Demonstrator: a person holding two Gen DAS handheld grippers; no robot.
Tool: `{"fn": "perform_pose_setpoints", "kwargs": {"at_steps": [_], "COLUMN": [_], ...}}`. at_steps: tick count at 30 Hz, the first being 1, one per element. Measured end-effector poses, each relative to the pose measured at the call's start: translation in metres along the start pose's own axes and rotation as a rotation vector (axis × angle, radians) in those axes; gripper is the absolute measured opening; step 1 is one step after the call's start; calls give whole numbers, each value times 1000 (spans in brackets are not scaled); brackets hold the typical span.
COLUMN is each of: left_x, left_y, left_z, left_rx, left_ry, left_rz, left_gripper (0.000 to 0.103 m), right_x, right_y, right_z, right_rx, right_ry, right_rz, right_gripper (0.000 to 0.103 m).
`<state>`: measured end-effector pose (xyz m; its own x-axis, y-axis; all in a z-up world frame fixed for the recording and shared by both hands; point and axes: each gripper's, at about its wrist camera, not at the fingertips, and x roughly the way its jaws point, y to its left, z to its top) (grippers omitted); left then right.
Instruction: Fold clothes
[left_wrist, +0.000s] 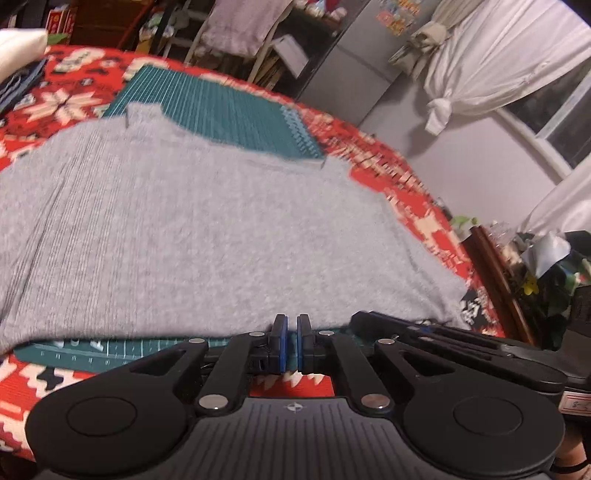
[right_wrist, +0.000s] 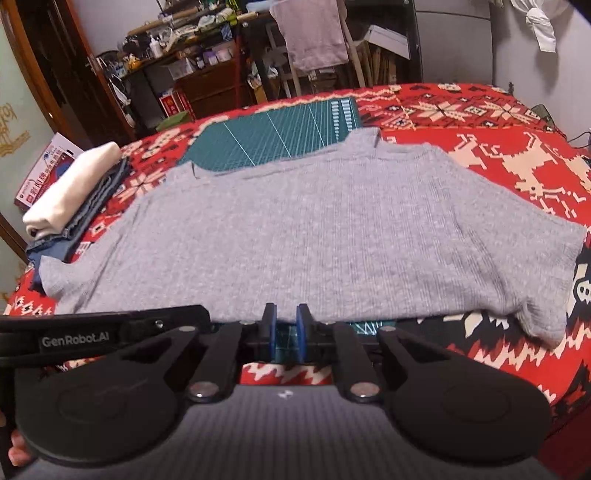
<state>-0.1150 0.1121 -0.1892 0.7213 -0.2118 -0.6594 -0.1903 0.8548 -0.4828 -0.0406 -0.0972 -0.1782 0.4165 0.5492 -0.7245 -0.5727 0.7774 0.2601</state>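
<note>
A grey ribbed sweater (left_wrist: 207, 229) (right_wrist: 317, 236) lies spread flat on a green cutting mat (left_wrist: 229, 107) (right_wrist: 280, 133), with its collar at the far side and its sleeves out to both sides. My left gripper (left_wrist: 292, 325) sits at the sweater's near hem, its blue pads almost together, and I see no cloth between them. My right gripper (right_wrist: 286, 314) is at the same hem with a narrow gap between its pads, through which the mat shows. Each gripper also shows in the other's view: the right gripper (left_wrist: 443, 339) and the left gripper (right_wrist: 110, 332).
The mat lies on a red patterned blanket (right_wrist: 498, 155) (left_wrist: 406, 184). A stack of folded clothes (right_wrist: 70, 199), cream on top of blue, sits at the left. Behind are shelves, a hanging pale garment (right_wrist: 314, 37), a fridge (left_wrist: 354, 59) and white curtains (left_wrist: 498, 62).
</note>
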Motion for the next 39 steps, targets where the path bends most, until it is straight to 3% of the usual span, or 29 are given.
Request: {"fn": "perform_pose_setpoints", "kwargs": {"at_steps": [5,25,30,33,39], "left_x": [3,-45,-65,-70,-83], "left_y": [1,67,78,90,97], "left_z": [3,-3,-2,-2,1], "left_rx": [-12,-337,-367,-410,-448], "left_ry": [-11,-96,-148,-132,-158], "left_rz": [2,198,273,313,342], "left_gripper": [3,3,3,3,3], "right_x": [1,1,1,1,1], "right_y": [1,1,1,2,2], "right_z": [-1,-1,-1,-1,-1], "right_rx": [-9,0,-2,-5,-4], "right_ry": [12,11,14,15,14], "right_rz": [-2,-5,-5,-5,-7], "right_gripper": [12,12,12,12,12]}}
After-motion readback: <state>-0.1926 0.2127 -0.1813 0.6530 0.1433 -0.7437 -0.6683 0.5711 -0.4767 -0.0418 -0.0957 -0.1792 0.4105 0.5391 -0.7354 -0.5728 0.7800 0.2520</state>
